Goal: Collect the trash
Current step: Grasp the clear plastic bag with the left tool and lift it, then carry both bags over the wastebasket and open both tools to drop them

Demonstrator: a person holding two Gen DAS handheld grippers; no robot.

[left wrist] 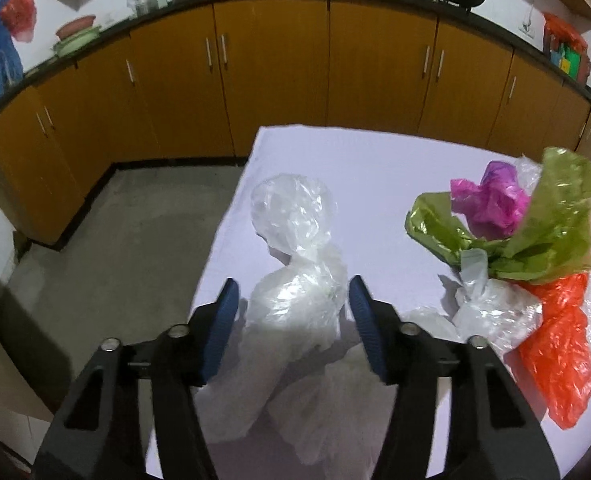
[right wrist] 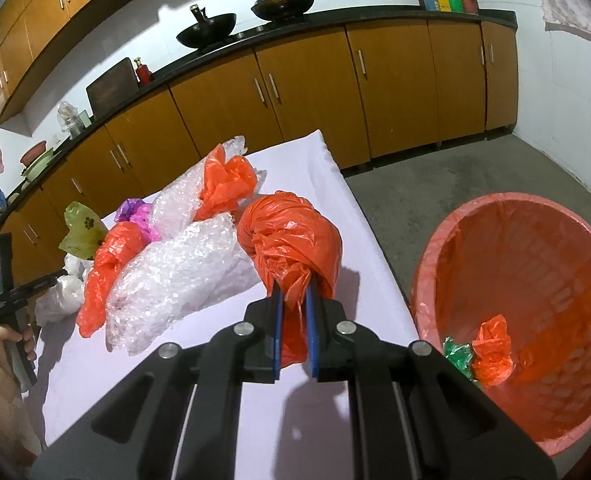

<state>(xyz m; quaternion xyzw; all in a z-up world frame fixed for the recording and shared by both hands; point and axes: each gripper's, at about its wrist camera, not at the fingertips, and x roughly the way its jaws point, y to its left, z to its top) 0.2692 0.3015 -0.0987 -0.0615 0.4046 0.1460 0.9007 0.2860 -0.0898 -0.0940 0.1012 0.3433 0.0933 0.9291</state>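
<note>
My right gripper (right wrist: pixel 294 300) is clenched on the tail of a knotted orange plastic bag (right wrist: pixel 293 236), and the ball of it hangs forward of the blue pads, above the right edge of the white-covered table (right wrist: pixel 327 168). I hold it by the loose end, I think, because the knot is too thick for the pads. Just beside it on the right stands the round pink bin with an orange liner (right wrist: pixel 447 240), so the bag must only travel a little sideways; inside already lie a small orange scrap (right wrist: pixel 493 350) and a green scrap (right wrist: pixel 457 354).

My left gripper (left wrist: pixel 293 300) is released, its blue pads wide apart on both sides of a crumpled clear plastic bag (left wrist: pixel 295 280) on the table; whether they touch it I cannot tell. It seems ready to squeeze.

Farther away on the table wait the bubble wrap (right wrist: pixel 175 272), another orange bag (right wrist: pixel 227 184), a green bag (left wrist: pixel 555 216) and a purple bag (left wrist: pixel 495 196). Behind all are the brown cabinets (left wrist: pixel 271 72).
</note>
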